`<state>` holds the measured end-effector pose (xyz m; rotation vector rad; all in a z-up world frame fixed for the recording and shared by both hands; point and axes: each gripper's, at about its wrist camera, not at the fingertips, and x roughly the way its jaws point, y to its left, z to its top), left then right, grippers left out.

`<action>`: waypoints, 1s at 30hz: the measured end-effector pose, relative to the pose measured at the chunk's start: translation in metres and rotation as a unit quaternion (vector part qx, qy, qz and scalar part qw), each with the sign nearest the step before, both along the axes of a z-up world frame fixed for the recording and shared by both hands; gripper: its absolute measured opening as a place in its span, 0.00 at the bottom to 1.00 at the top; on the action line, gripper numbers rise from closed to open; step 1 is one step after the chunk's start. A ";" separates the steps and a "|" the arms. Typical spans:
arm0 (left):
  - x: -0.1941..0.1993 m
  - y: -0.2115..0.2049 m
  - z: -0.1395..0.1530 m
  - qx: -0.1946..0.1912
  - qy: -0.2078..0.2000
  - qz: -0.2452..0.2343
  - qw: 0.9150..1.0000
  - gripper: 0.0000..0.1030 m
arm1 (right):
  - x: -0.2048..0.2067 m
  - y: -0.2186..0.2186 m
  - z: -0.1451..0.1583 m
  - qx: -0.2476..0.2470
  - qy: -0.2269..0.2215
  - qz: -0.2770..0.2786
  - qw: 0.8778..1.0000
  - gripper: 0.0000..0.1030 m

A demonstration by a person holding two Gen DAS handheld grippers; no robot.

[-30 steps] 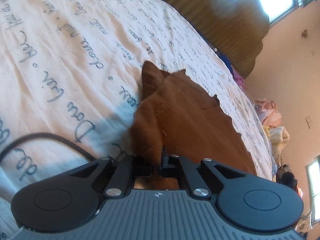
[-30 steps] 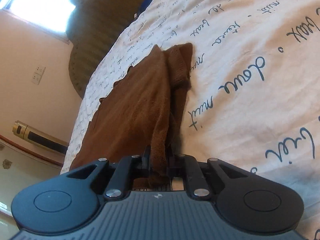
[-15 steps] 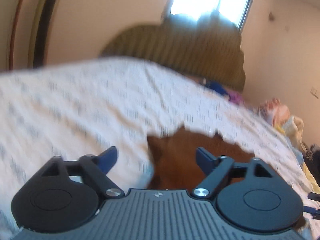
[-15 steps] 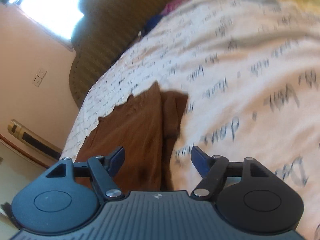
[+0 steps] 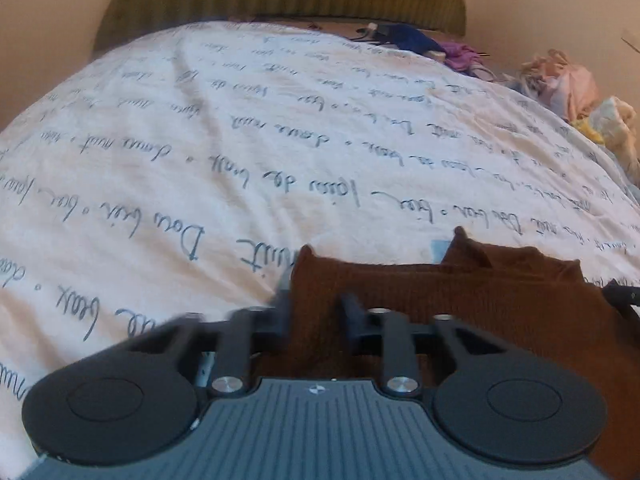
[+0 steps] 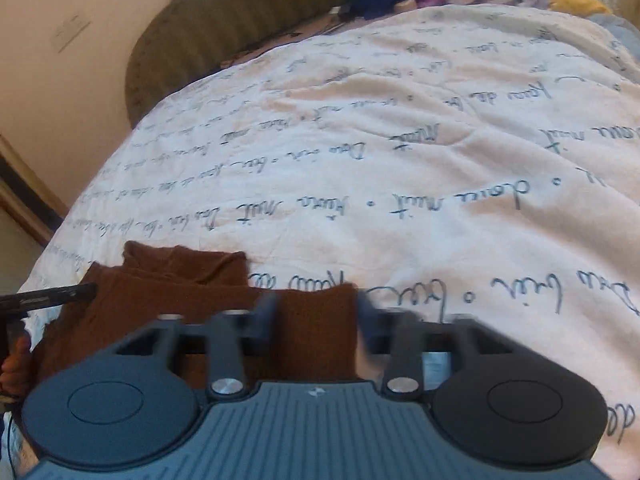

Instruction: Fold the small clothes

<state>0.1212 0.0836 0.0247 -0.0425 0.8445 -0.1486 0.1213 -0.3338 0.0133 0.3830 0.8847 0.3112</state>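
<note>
At the bed's (image 5: 224, 128) near edge: brown garment (image 5: 500, 300) lies flat. Your left hand-held gripper (image 5: 316, 308) and right hand-held gripper (image 6: 316, 312) have just been closing, each straddling a corner. Next: lift together, fold it over.

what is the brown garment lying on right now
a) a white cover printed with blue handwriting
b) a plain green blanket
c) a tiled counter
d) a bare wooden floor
a: in both wrist views the brown garment lies flat on the white cover, which has lines of blue script running across it.
</note>
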 end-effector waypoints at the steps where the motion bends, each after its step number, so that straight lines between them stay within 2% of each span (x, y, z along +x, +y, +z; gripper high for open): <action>1: -0.004 -0.002 0.004 0.010 -0.018 0.009 1.000 0.11 | -0.003 -0.001 0.002 0.010 -0.008 0.002 1.000 0.05; 3: -0.015 -0.002 0.014 0.025 -0.072 0.029 0.997 0.11 | -0.012 -0.004 0.013 0.005 -0.052 -0.005 0.999 0.05; 4: -0.016 -0.002 0.014 0.032 -0.079 0.040 0.996 0.11 | -0.015 -0.010 0.019 0.012 -0.071 -0.019 0.997 0.05; 5: -0.012 -0.002 0.009 0.033 -0.068 0.043 0.996 0.11 | -0.016 -0.018 0.020 0.023 -0.080 -0.036 0.996 0.05; 7: -0.004 -0.008 -0.008 0.052 -0.038 0.051 0.997 0.12 | -0.008 -0.027 0.005 0.019 -0.059 -0.056 0.997 0.05; 8: -0.009 -0.013 -0.009 0.069 -0.057 0.046 0.995 0.12 | -0.004 -0.028 -0.006 0.015 -0.041 -0.057 0.997 0.05; 9: -0.011 -0.018 -0.007 0.083 -0.059 0.041 0.994 0.12 | -0.003 -0.025 -0.017 0.012 -0.028 -0.053 0.998 0.05; 11: -0.020 -0.025 0.001 0.103 -0.076 0.034 0.991 0.17 | -0.010 -0.023 -0.019 0.015 -0.045 -0.060 0.997 0.07; 14: -0.044 -0.029 0.017 0.115 -0.112 0.034 0.986 0.29 | -0.022 -0.029 -0.001 0.038 -0.036 -0.098 0.994 0.27; 16: -0.058 -0.035 0.027 0.106 -0.141 0.027 0.984 0.54 | -0.042 -0.025 0.024 0.034 -0.081 -0.111 0.990 0.49; 17: -0.061 -0.038 0.030 0.099 -0.148 0.022 0.984 0.59 | -0.052 -0.019 0.035 0.041 -0.106 -0.104 0.988 0.54; 18: -0.060 -0.045 0.031 0.093 -0.148 0.017 0.984 0.66 | -0.058 -0.011 0.042 0.053 -0.122 -0.090 0.987 0.61; 20: -0.052 -0.062 0.024 0.089 -0.136 0.006 0.987 0.67 | -0.057 0.014 0.047 0.065 -0.122 -0.062 0.988 0.62; 21: -0.045 -0.071 0.016 0.094 -0.121 0.002 0.988 0.67 | -0.052 0.027 0.045 0.052 -0.114 -0.050 0.991 0.61; 24: -0.028 -0.078 -0.013 0.114 -0.076 0.006 0.991 0.71 | -0.033 0.063 0.018 -0.051 -0.091 -0.039 0.994 0.61; 25: -0.029 -0.073 -0.016 0.106 -0.082 0.007 0.991 0.74 | -0.027 0.067 0.002 -0.085 -0.073 -0.043 0.993 0.60; 26: -0.028 -0.069 -0.018 0.098 -0.080 0.008 0.992 0.74 | -0.028 0.067 -0.010 -0.103 -0.089 -0.039 0.990 0.60; 27: -0.026 -0.065 -0.018 0.088 -0.074 0.009 0.993 0.76 | -0.033 0.063 -0.015 -0.097 -0.109 -0.036 0.989 0.61; 28: -0.025 -0.063 -0.019 0.086 -0.073 0.009 0.994 0.78 | -0.034 0.058 -0.014 -0.078 -0.106 -0.043 0.990 0.61; 30: -0.022 -0.062 -0.020 0.081 -0.070 0.012 0.994 0.80 | -0.036 0.055 -0.015 -0.075 -0.106 -0.045 0.991 0.61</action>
